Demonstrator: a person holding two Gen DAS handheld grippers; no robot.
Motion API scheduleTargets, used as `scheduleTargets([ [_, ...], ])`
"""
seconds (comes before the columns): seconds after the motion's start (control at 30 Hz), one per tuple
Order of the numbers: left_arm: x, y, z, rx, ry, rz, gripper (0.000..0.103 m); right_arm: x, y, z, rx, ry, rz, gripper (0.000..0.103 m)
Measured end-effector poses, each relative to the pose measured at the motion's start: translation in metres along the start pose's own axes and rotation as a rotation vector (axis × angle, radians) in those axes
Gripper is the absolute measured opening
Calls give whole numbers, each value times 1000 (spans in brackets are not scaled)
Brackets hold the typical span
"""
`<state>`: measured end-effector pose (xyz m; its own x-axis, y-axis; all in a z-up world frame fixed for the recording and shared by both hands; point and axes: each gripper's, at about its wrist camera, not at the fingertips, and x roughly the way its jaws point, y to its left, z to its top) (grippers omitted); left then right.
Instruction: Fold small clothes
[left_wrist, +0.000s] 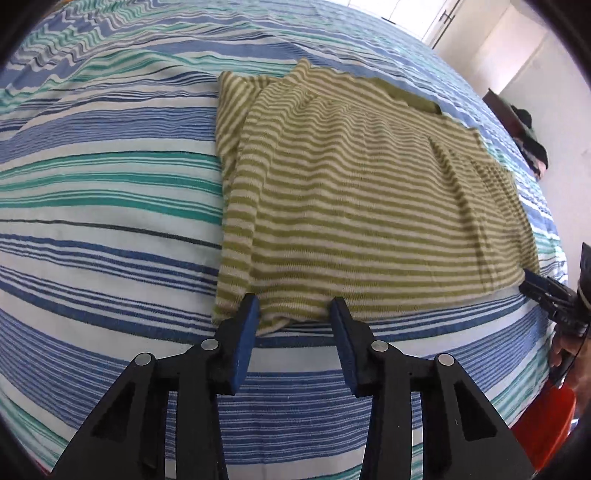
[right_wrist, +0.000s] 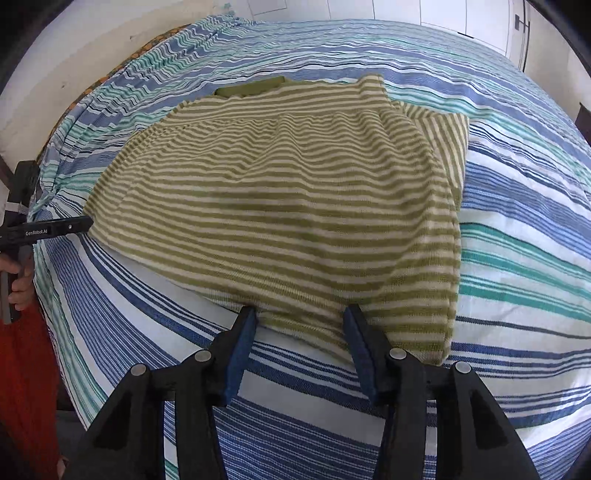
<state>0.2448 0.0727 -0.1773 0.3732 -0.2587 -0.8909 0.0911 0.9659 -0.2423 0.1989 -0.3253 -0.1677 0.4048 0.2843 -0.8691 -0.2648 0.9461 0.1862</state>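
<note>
Nearest our cameras, the left gripper (left_wrist: 294, 306) sits at the near hem of the green-striped shirt (left_wrist: 354, 192), its blue pads part-open with a bunch of hem between them; we cannot tell whether they pinch it. Our right gripper (right_wrist: 300, 316) stands likewise at the hem's other end, fabric bunched between its part-open fingers. That shirt lies flat on the striped bedspread (left_wrist: 110, 192), hem toward the bed's near edge.

I am looking over a bed (left_wrist: 110, 221) in blue-green stripes; daylight is coming off white walls (left_wrist: 524, 74) behind it.
</note>
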Motion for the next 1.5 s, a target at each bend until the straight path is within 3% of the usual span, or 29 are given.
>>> scheduleTargets([
  [0.07, -15, 8, -9, -38, -11, -22, 50, -13, -7, -7, 55, -31, -9, 49],
  [0.13, -36, 27, -22, -116, -84, -45, 74, -26, -5, -12, 63, -49, -37, 50],
  [0.2, -49, 55, -34, -222, -139, -77, 75, -43, -1, -19, 60, -83, -66, 50],
  [0.3, -51, 85, -40, -343, -146, -150, 73, -65, 0, -36, 106, -150, -53, 53],
  [0.4, -48, 83, -30, -345, -157, -258, 73, -72, -3, -60, 181, -190, -30, 54],
  [0.47, -36, 75, -16, -342, -134, -278, 72, -70, -4, -75, 220, -187, -23, 54],
  [0.5, -27, 71, -10, -344, -111, -280, 67, -67, -3, -78, 238, -174, -24, 54],
  [0.57, -8, 63, 2, -362, -71, -304, 47, -69, 0, -77, 236, -181, -26, 54],
  [0.6, -2, 59, 4, -366, -62, -313, 9, -71, 1, -75, 220, -192, -27, 54],
  [0.63, -1, 55, 7, -358, -64, -290, 4, -72, 3, -74, 205, -197, -33, 54],
  [0.77, -25, 55, 10, -285, -137, -214, 4, -71, 0, -78, 215, -192, -44, 54],
  [0.93, -12, 56, 4, -165, -48, -116, 4, -71, -12, -82, 260, -201, -40, 54],
  [1.0, -6, 46, 1, -126, -21, -73, 9, -69, -15, -82, 269, -199, -36, 54],
  [1.07, -4, 45, 0, -155, -17, -80, 19, -70, -14, -81, 269, -204, -40, 54],
  [1.13, -10, 47, -2, -197, -35, -114, 48, -71, -13, -82, 264, -205, -43, 56],
  [1.23, -24, 52, -8, -209, -79, -100, 71, -72, -11, -83, 246, -202, -48, 61],
  [1.37, -34, 63, -9, -237, -95, -82, 73, -68, -9, -83, 229, -192, -54, 64],
  [1.5, -43, 87, 9, -311, -123, -114, 73, -67, -9, -84, 231, -193, -51, 67],
])
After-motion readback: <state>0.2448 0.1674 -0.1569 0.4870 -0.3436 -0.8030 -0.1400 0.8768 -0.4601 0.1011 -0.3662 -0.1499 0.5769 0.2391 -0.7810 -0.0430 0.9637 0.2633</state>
